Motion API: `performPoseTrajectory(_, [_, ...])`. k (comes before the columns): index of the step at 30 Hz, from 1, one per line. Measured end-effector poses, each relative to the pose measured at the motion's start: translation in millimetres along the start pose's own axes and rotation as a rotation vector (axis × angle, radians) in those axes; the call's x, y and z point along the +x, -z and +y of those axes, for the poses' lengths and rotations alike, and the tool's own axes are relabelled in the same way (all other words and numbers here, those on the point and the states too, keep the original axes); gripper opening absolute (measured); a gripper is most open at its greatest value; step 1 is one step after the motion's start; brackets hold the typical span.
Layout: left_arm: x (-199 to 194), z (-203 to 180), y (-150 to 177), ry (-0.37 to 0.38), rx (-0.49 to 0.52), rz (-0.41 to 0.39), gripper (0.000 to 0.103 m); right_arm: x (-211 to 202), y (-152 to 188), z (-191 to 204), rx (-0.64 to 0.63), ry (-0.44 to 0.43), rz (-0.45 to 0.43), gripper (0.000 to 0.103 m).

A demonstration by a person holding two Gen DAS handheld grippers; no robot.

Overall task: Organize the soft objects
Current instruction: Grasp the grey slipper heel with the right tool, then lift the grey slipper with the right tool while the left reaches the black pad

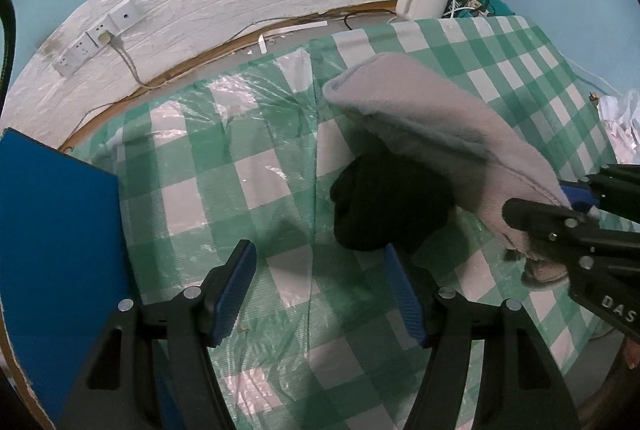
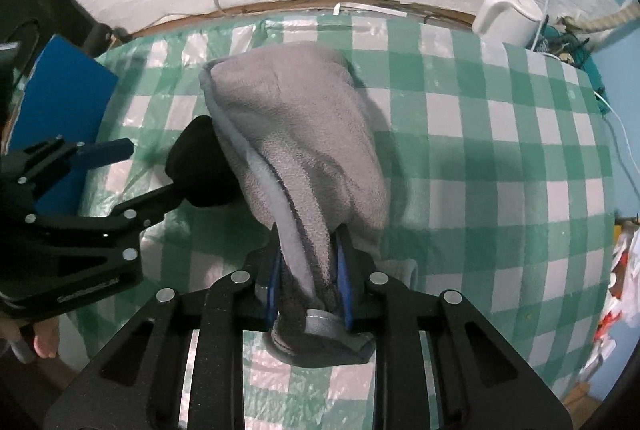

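**Grey cloth held over the black one**

The right gripper (image 2: 308, 282) is clamped on one end of the grey fleece (image 2: 296, 134), whose long axis runs away from the fingers toward the far edge of the table (image 2: 500, 150). The fleece drapes over a black cloth (image 1: 384, 206); I cannot tell whether its far end rests on the checked cover.

The left gripper (image 1: 320, 290) has its fingers spread wide with nothing between them. The black cloth lies just ahead of its right finger (image 1: 402, 294), so this arm is the nearer one for it.

A blue board (image 1: 56, 250) crowds the left edge. A white kettle (image 2: 508, 16) stands at the far right corner. The right half of the table offers open room.
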State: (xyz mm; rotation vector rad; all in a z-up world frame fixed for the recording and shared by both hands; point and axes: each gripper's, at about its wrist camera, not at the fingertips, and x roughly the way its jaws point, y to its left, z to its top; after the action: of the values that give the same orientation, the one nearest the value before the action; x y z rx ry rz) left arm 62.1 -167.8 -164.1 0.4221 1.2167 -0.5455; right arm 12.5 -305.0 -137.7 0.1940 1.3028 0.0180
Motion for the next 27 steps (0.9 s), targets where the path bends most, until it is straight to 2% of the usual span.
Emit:
performPoseTrajectory(7, [2,-6,0,0.006,0.004,0.000,0.068,-13,11,1,0.005,-0.040,-0.006,0.021])
performPoseTrajectory(11, [4,-12,2,-0.016,0.033,-0.004,0.068,-15,16,-2,0.022,-0.021,-0.010,0.021])
performPoseTrajectory(16, [4,-17,0,-0.005,0.035,-0.010,0.069,-31,20,-15,0.054,0.006,-0.048,0.021])
performPoseTrajectory(18, [2,-18,-1,0.004,0.035,-0.016,0.074,-35,22,-18,0.061,0.010,-0.057,0.021])
performPoseTrajectory(20, [0,-21,-3,0.005,0.041,-0.028,0.075,-40,24,-20,0.071,0.017,-0.075,0.021])
performPoseTrajectory(27, [-1,-33,-6,-0.004,0.053,-0.046,0.075,-60,26,-26,0.096,-0.002,-0.133,0.021])
